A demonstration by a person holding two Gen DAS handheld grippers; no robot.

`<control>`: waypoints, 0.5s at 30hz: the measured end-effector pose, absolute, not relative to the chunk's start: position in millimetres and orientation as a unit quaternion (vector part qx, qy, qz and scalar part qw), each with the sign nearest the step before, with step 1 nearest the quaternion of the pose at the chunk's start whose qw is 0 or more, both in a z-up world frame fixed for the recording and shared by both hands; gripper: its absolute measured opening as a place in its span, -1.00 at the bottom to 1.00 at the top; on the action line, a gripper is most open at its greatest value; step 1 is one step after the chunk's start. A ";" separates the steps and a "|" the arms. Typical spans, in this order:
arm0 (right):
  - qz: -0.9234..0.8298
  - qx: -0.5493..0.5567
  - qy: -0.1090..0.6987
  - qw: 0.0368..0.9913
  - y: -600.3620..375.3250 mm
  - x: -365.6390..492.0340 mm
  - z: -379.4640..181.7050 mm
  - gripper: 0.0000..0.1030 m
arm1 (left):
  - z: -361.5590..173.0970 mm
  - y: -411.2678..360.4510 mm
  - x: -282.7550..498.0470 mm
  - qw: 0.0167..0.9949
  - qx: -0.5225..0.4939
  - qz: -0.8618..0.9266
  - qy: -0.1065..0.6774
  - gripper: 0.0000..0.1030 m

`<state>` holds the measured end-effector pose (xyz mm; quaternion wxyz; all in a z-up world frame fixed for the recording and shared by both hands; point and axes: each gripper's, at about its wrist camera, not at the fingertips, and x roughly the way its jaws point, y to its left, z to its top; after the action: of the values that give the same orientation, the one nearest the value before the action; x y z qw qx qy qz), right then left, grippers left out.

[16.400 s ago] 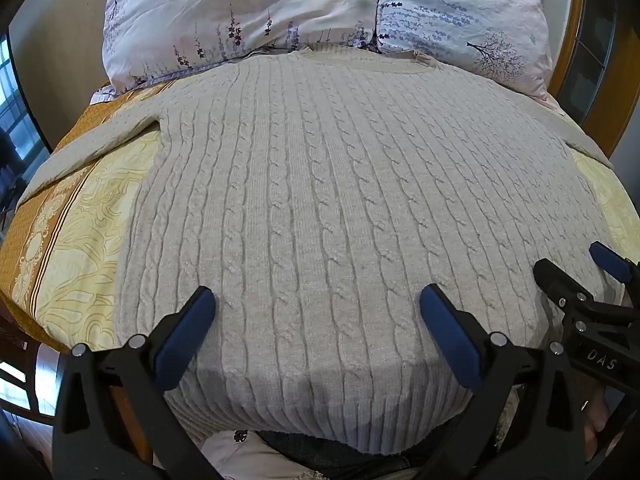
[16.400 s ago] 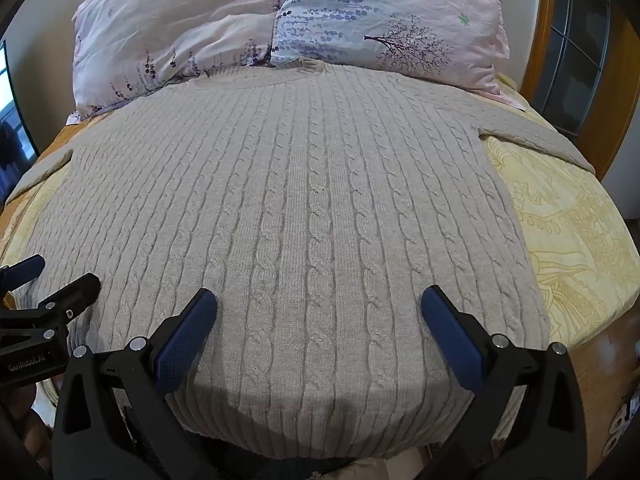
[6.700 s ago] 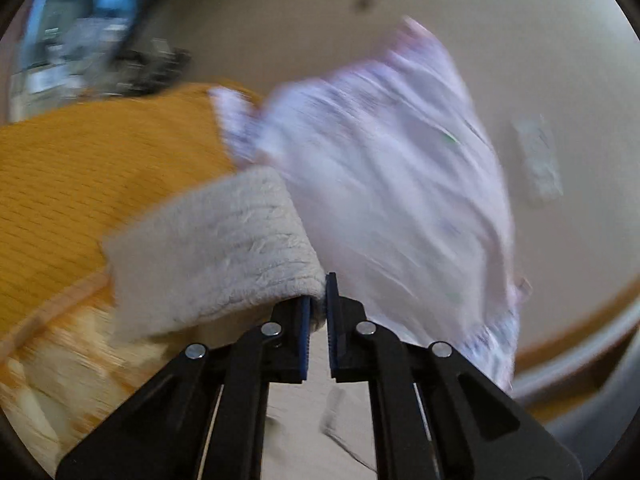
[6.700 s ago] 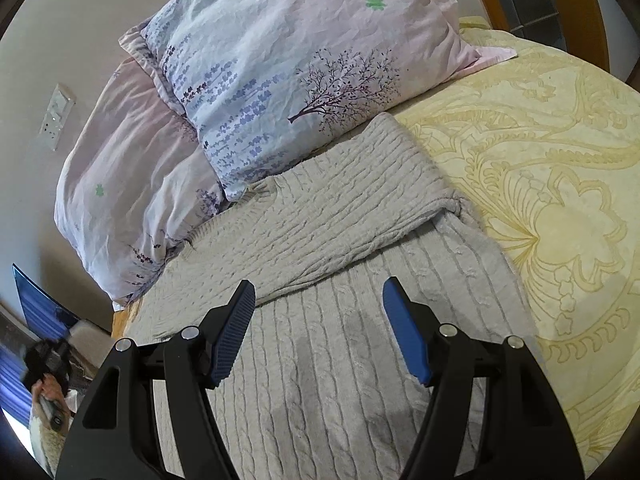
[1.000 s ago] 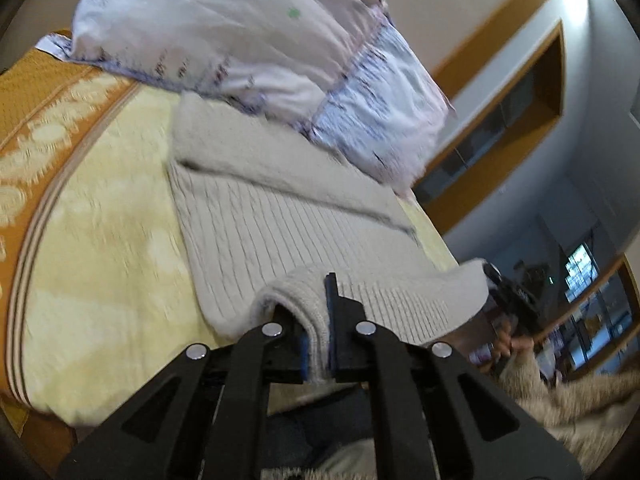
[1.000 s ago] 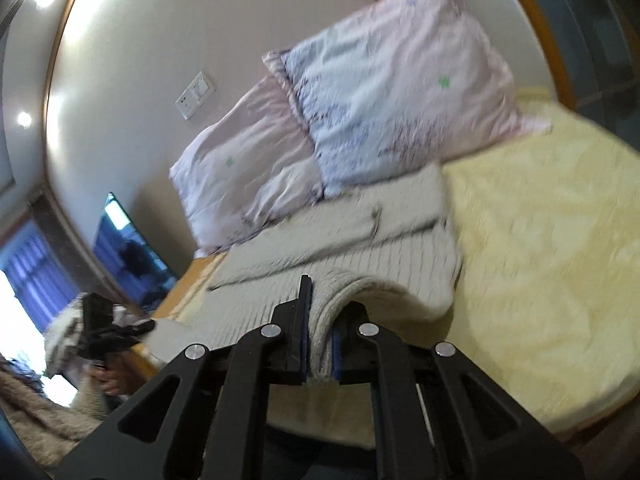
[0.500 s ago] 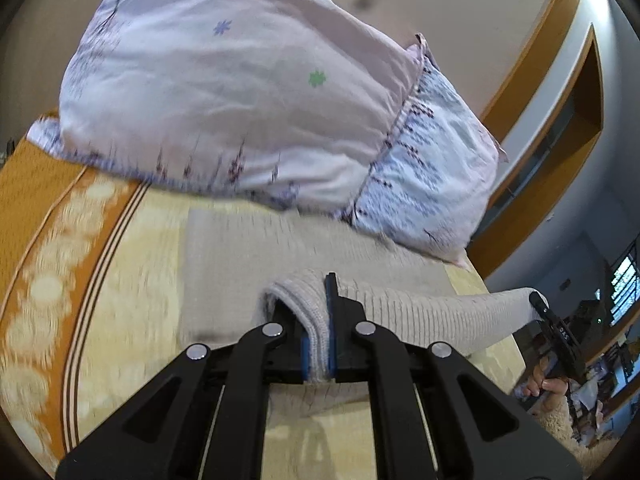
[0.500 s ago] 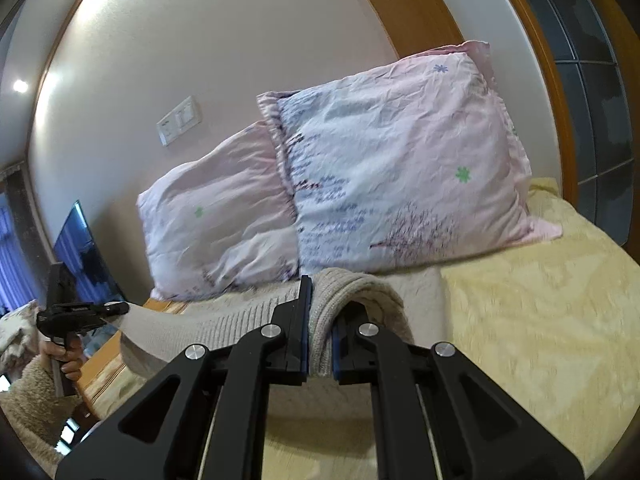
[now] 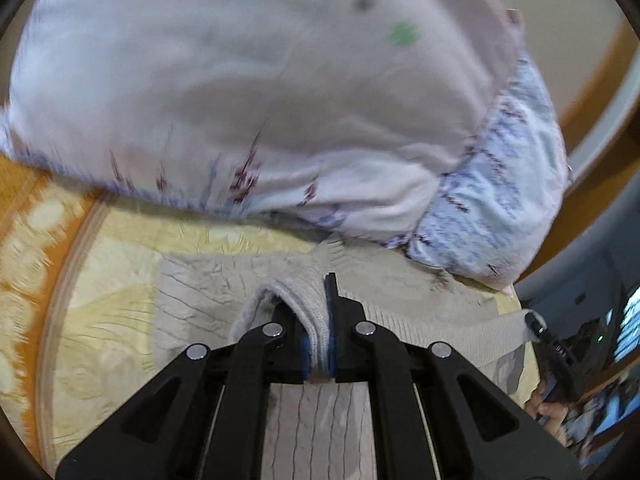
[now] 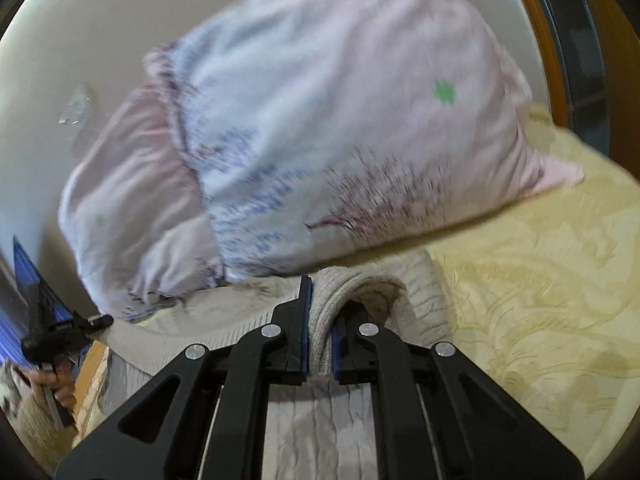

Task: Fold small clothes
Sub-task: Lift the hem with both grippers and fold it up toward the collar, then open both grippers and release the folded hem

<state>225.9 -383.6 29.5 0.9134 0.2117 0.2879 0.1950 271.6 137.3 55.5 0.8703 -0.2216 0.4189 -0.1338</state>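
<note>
A beige cable-knit sweater [image 9: 208,292] lies on the bed with its sleeves folded in, just in front of the pillows. My left gripper [image 9: 318,344] is shut on the sweater's ribbed hem at its left corner and holds it over the shoulder area. My right gripper [image 10: 320,344] is shut on the hem's right corner, over the sweater [image 10: 424,296] near the collar end. The hem stretches taut between both grippers. The right gripper also shows in the left wrist view [image 9: 536,326], and the left gripper in the right wrist view [image 10: 96,322].
Two floral pillows [image 9: 248,92] [image 10: 340,128] stand right behind the sweater at the head of the bed. The yellow patterned bedspread [image 10: 540,280] lies to the right, with an orange border [image 9: 24,240] on the left. A wooden headboard frame [image 9: 592,184] is behind.
Both grippers have carried the hem forward from the foot of the sweater to its shoulder end, and lower toward the bed. The pillows now loom much closer.
</note>
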 end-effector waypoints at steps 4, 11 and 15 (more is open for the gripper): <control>0.180 0.214 0.315 0.907 -377.5 243.6 17.3 -0.84 | 28.4 144.8 285.6 0.852 -0.261 -0.131 0.434 -0.88; 0.165 0.241 0.358 0.887 -371.9 268.0 10.8 -0.33 | 11.6 145.2 296.6 0.835 -0.292 -0.129 0.449 -0.70; 0.168 0.247 0.330 0.896 -378.7 256.3 29.5 0.09 | 24.8 155.4 292.3 0.840 -0.318 -0.130 0.421 0.07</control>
<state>256.3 -378.7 29.5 0.8956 0.2466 0.3299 0.1679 292.3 155.4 24.8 0.8395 -0.3177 0.4211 -0.1302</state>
